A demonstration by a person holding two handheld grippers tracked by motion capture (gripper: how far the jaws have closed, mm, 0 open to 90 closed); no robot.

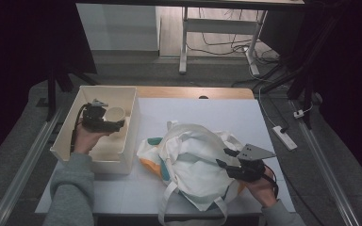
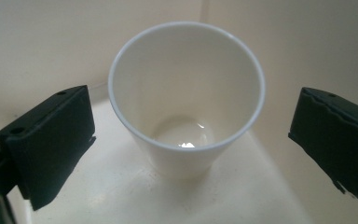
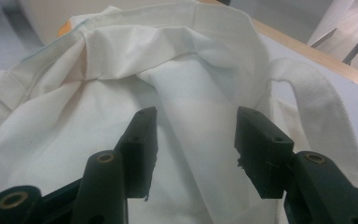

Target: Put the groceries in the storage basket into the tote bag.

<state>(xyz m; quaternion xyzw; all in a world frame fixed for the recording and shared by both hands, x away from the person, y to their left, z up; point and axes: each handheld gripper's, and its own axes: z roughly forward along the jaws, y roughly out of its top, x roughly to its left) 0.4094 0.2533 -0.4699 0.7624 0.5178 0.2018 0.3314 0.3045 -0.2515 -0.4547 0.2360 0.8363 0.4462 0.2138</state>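
Fingers (image 2: 51,144) of the left gripper (image 1: 104,123) stand spread either side of the cup (image 2: 186,93), not touching. Cup sits upright in the bin (image 1: 128,136), mouth up, dead ahead. Right of the bin, the right gripper (image 1: 229,161) hovers spread over the bag (image 1: 193,160) on the table (image 1: 217,108).
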